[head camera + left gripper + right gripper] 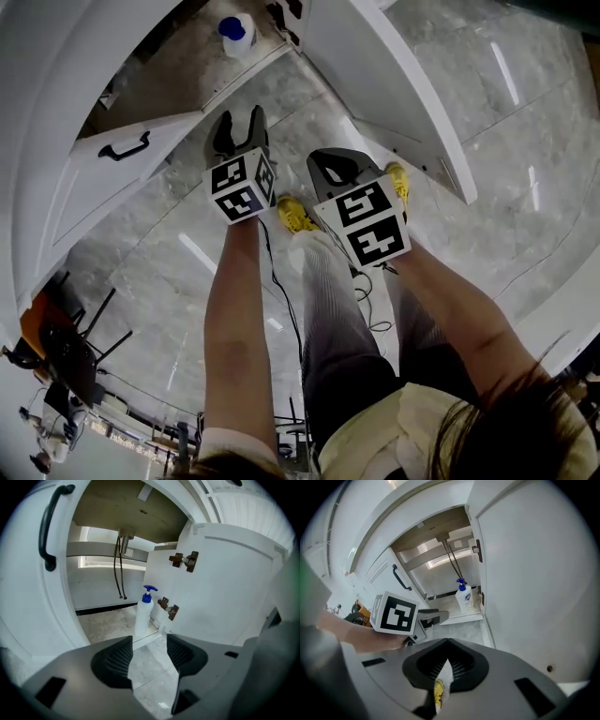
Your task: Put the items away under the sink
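L gripper [149,644]: jaws held apart, empty. R gripper [447,641]: jaws closed, nothing gripped. Pump bottle [142,618] is stood inside open cabinet [101,620].

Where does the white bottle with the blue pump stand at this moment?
The pump bottle stands upright on the cabinet floor under the sink, near its front edge, beside the right door's lower hinge in the left gripper view.

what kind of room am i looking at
Likely a kitchen or bathroom, hard to say which: an open white cabinet with sink hoses hanging inside, a blue-capped pump bottle standing on its floor, and a marble-look floor in front.
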`<state>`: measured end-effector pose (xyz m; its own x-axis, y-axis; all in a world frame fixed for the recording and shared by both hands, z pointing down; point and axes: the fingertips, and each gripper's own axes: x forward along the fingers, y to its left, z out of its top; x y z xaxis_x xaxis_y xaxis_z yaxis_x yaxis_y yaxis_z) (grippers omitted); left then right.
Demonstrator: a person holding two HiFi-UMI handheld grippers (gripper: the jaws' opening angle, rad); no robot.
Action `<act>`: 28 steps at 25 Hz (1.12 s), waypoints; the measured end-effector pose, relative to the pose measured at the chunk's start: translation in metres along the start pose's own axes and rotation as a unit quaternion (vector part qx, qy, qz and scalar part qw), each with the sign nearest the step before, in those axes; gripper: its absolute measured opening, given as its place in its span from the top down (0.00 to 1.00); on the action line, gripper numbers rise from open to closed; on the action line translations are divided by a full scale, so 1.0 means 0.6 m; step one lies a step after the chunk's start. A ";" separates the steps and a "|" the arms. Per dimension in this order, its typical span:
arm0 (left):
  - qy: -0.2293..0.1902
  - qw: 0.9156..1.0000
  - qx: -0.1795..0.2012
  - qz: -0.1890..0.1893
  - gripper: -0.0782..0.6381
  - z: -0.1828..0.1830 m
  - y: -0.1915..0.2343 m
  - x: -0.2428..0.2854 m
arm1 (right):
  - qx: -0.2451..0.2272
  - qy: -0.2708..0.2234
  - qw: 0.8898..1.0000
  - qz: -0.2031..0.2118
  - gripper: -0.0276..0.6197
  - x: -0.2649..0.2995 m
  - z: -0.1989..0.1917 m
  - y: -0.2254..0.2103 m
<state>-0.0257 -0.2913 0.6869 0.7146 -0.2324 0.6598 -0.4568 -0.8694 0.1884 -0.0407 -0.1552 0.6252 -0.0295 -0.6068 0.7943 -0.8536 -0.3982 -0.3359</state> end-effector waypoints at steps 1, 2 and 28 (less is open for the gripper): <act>0.000 1.000 -0.004 -0.001 0.54 0.000 -0.003 -0.010 | -0.001 0.000 1.000 0.000 0.92 -0.004 0.001 0.003; 0.001 1.000 -0.009 -0.002 0.55 0.000 -0.006 -0.020 | -0.002 0.001 1.000 -0.001 0.92 -0.007 0.001 0.004; -0.004 0.998 -0.061 -0.012 0.68 0.084 -0.109 -0.284 | -0.030 -0.027 0.999 0.010 0.92 -0.156 0.085 0.063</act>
<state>-0.0908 -0.2168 0.5257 0.7296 -0.2169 0.6485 -0.5007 -0.8153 0.2907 -0.0437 -0.1488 0.5121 -0.0207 -0.6514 0.7585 -0.8823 -0.3449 -0.3203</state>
